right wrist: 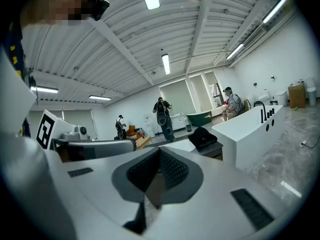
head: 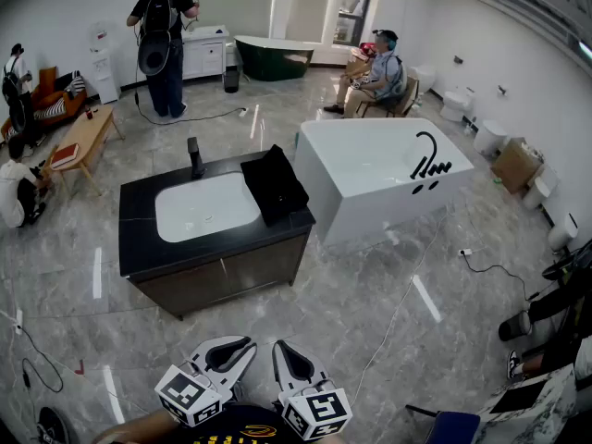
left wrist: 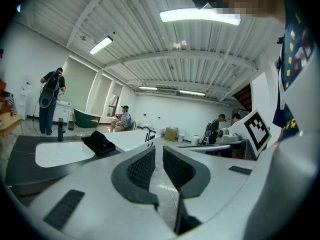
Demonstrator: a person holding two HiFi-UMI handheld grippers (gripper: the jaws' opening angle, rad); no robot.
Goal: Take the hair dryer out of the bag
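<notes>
Black bag (head: 274, 185) lengthwise front-to-back on counter (head: 139, 248); left gripper (left wrist: 155, 153) narrowly apart, right gripper (right wrist: 159, 153) closed.

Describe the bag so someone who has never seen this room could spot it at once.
Left of the white bathtub stands a black-topped vanity with a white basin. The bag lies on the counter's end nearest the tub, beside the basin. It is the only soft, crumpled black thing there; the black faucet stands upright behind the basin.

The bag (head: 274, 185) lies on the counter (head: 139, 248), right of the sink (head: 205, 207). The tub (head: 370, 169) stands right of the counter.
</notes>
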